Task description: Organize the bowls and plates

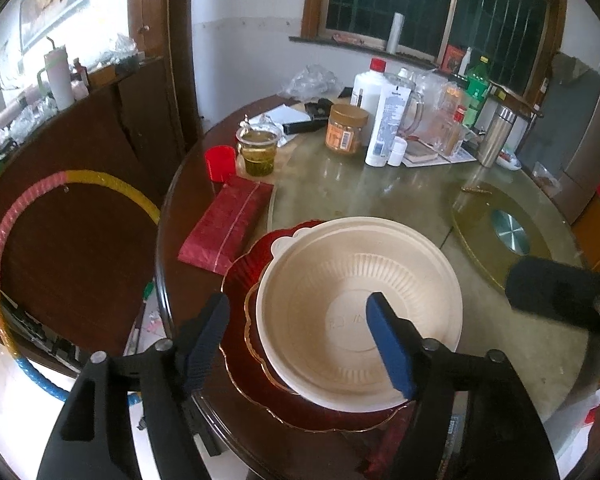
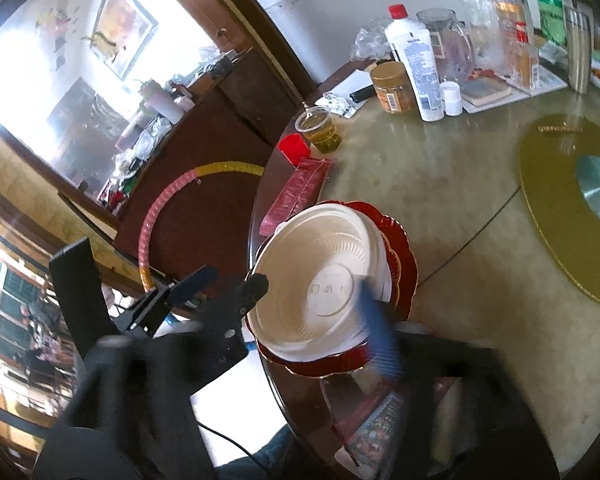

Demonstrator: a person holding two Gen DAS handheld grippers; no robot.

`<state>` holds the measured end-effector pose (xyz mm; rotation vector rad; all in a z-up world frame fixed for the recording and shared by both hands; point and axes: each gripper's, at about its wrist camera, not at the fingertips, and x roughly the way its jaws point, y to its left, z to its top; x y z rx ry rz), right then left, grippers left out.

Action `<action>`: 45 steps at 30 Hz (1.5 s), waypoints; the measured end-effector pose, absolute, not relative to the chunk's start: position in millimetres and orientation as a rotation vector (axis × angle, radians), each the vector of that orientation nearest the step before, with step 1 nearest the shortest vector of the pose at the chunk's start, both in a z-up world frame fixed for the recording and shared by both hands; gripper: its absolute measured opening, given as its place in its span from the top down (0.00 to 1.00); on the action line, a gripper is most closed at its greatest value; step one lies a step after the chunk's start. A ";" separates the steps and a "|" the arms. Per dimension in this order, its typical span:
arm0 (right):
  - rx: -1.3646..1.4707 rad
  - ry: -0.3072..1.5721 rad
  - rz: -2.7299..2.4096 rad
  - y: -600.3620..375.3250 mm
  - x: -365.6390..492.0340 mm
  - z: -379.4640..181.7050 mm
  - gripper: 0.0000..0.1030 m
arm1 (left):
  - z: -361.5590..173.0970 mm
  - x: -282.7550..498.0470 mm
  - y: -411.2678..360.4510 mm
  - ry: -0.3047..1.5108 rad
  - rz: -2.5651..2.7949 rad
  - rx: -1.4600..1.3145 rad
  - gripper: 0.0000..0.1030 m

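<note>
A cream ribbed bowl [image 1: 356, 304] sits stacked on a red scalloped plate [image 1: 240, 280] with a gold rim, at the near edge of the round table. My left gripper [image 1: 300, 340] is open above the stack, its right pad over the bowl's inside and its left pad outside the plate's left edge. In the right wrist view the same bowl [image 2: 320, 272] rests on the red plate [image 2: 404, 256]. My right gripper [image 2: 312, 300] is open and blurred, one finger at the bowl's left rim and the blue pad over its right side. Neither holds anything.
A red packet [image 1: 228, 224], red cup [image 1: 220, 162] and cup of tea [image 1: 258, 150] stand left of the stack. Bottles, jars and a steel flask [image 1: 496, 136] crowd the far side. A gold turntable [image 1: 504, 236] lies at right. A hoop [image 1: 16, 220] leans left.
</note>
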<state>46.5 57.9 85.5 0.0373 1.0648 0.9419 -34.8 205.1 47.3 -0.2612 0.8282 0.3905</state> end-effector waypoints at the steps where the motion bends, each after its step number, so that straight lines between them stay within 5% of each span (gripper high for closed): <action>1: 0.000 1.049 0.943 58.4 41.6 86.4 0.27 | 47.2 -36.7 203.1 0.824 0.399 -0.255 0.24; 9: -0.300 0.885 0.922 47.7 11.5 86.9 0.18 | 37.8 -45.8 187.6 0.803 0.433 -0.250 0.17; 12: -0.357 0.784 0.921 37.1 4.4 88.2 0.00 | 38.3 -48.3 181.0 0.791 0.473 -0.211 0.15; 14: -0.392 0.744 0.925 30.7 0.4 85.0 0.00 | 39.8 -52.2 176.9 0.776 0.511 -0.186 0.13; 16: -0.419 0.726 0.904 27.0 -0.6 81.4 0.00 | 40.5 -56.8 175.7 0.760 0.551 -0.181 0.00; 45: -0.488 0.753 0.905 20.0 3.5 54.0 0.00 | 32.3 -60.6 169.1 0.713 0.548 -0.214 0.00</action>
